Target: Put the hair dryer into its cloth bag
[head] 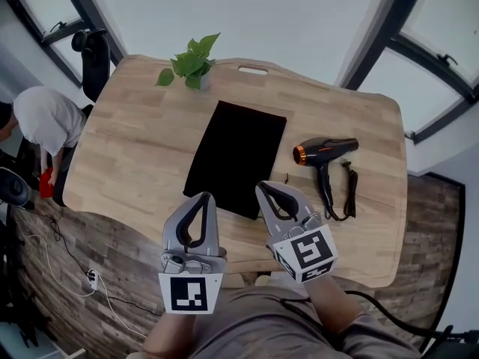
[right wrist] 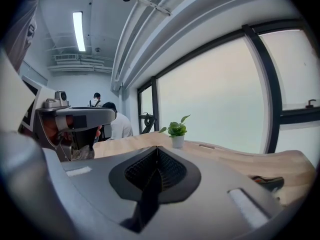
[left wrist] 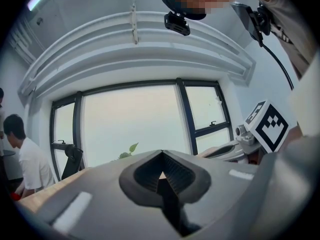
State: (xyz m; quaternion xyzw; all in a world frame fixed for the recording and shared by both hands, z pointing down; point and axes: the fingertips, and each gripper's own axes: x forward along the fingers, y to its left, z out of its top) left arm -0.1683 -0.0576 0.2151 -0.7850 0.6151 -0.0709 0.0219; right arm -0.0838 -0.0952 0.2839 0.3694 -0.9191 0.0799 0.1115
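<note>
A big wooden tabletop (head: 127, 155) stands by tall windows (head: 449, 21), with a small green plant (head: 193, 64) at its far edge. The black cloth bag (head: 238, 155) lies flat in the middle of the tabletop. The hair dryer (head: 326, 152) (black, with an orange ring at its nose) lies just to the right of the bag, not touching it. Its cord (head: 350, 193) is bunched beside the handle. The left gripper (head: 203, 197) and the right gripper (head: 263, 188) are side by side by the bag's near end. Both pairs of jaws are closed tight with nothing between them. A person in a white top (head: 43, 118) bends at the left end of the tabletop.
</note>
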